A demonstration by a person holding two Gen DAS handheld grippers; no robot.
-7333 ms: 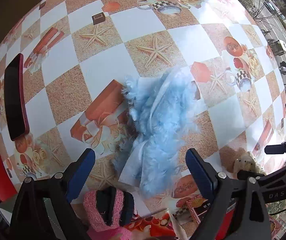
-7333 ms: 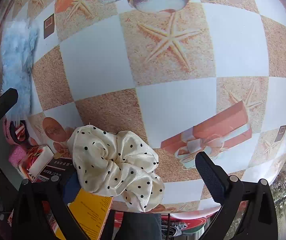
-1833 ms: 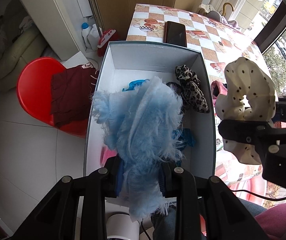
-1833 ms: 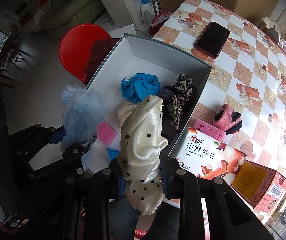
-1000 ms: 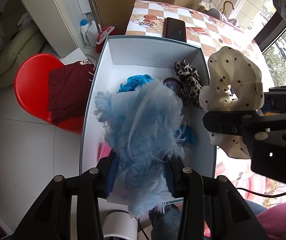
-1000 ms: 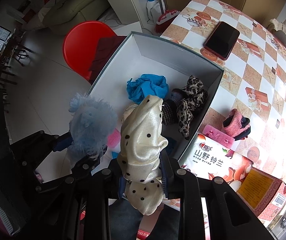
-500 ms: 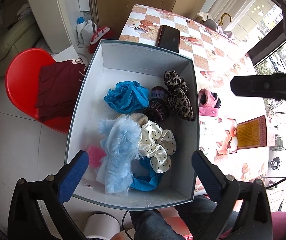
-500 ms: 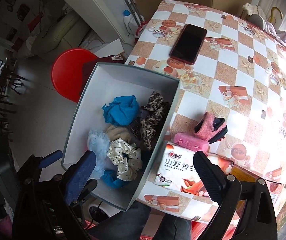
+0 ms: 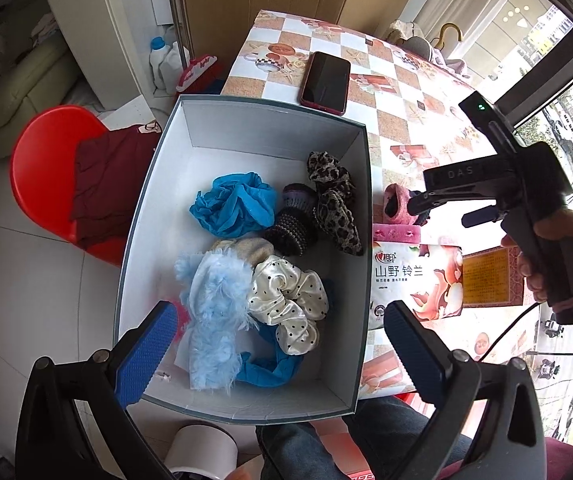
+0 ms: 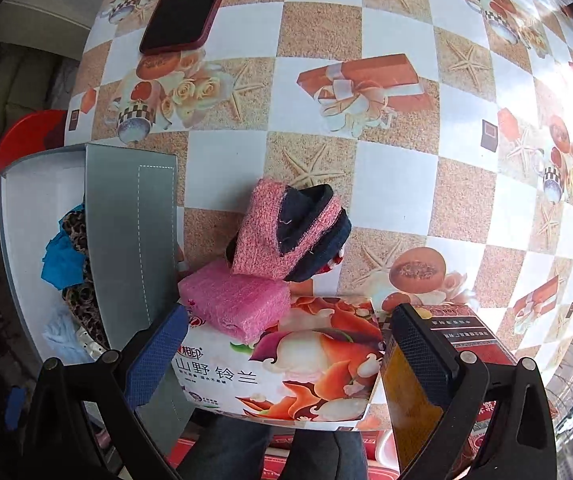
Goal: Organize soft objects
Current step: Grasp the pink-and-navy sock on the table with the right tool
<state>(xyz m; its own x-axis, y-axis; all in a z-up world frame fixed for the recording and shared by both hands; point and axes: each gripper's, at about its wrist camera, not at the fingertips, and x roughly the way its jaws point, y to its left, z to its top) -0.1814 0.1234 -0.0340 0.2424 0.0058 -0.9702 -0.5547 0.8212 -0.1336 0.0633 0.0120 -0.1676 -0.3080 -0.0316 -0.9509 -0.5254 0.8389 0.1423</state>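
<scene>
Scrunchies, at least six, lie in the grey box [image 9: 360, 216]: blue fluffy one [image 9: 216, 312] and dotted cream one [image 9: 286, 300] nearest. Left tongs [image 9: 276, 354] gape empty above them. Right tongs [image 10: 290, 354], opening wider and empty, alone show the pink sock [image 10: 286, 232] on the desk [image 10: 386, 184] (far side of a pink sponge [image 10: 238, 302]).

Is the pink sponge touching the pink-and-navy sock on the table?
Touching. In the right wrist view the pink-and-navy sock lies over the back edge of the pink sponge, with no gap between them; the sponge itself sits on the tissue pack.

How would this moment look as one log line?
left gripper: open | right gripper: opening, empty | scrunchies: in box | pink sock: on table
</scene>
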